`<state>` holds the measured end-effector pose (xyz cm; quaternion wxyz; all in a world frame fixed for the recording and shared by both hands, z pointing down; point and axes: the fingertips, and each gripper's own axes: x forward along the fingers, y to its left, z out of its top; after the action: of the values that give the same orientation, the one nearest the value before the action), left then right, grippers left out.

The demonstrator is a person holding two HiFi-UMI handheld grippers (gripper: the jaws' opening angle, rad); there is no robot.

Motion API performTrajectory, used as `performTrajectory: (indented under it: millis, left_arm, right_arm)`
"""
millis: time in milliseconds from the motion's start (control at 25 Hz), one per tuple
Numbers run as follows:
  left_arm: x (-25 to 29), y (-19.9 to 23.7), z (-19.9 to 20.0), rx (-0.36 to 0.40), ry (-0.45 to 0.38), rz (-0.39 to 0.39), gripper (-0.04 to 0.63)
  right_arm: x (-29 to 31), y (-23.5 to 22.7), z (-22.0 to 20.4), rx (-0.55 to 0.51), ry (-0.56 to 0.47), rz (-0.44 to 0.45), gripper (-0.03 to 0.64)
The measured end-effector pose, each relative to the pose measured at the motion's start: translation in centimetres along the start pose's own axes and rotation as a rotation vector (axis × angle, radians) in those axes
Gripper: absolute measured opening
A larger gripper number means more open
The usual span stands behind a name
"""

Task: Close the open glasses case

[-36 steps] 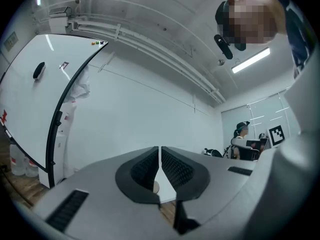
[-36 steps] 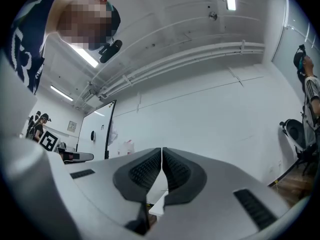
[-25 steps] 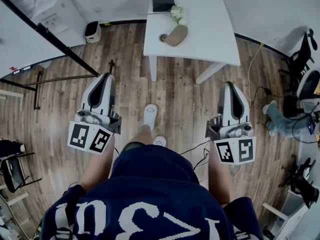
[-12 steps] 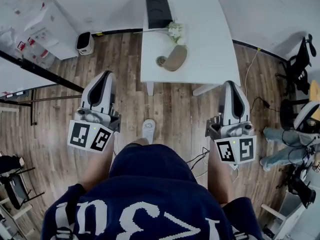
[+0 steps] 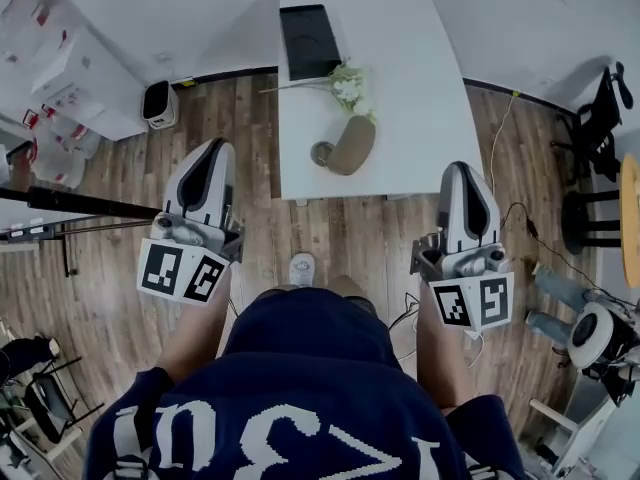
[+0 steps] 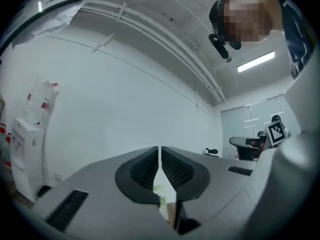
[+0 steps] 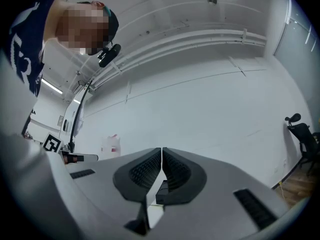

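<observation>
Bare wooden floor (image 5: 250,158) gives me open passage up to the white table (image 5: 420,88), whose right side stands free. On its left side the glasses case (image 5: 352,145), a flower sprig (image 5: 345,83) and a black box (image 5: 308,40) line up as obstacles.

The person has walked up to the white table (image 5: 420,98), which now fills more of the head view, its legs gone from sight. The glasses case (image 5: 350,145) lies nearer the left gripper (image 5: 214,148) and right gripper (image 5: 461,168), whose tips now come level with the table's near edge.
</observation>
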<state>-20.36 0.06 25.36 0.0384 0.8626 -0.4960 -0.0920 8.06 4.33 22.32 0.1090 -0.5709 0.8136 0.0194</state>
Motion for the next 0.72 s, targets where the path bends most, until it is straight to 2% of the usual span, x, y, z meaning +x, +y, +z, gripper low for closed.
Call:
performTrajectory:
  millis: [320,720]
  left_arm:
    - [3.6,0.9,-3.2,-0.046,0.061,0.013,0.026]
    - [11.2,0.0,-1.7,-0.015,-0.012,0.079,0.026]
  right_arm:
    - [2.8,-3.4,-2.4,0.018,0.062,-0.003,0.029]
    - [10.3,-9.5,-1.1,0.026,0.013,0.127,0.029]
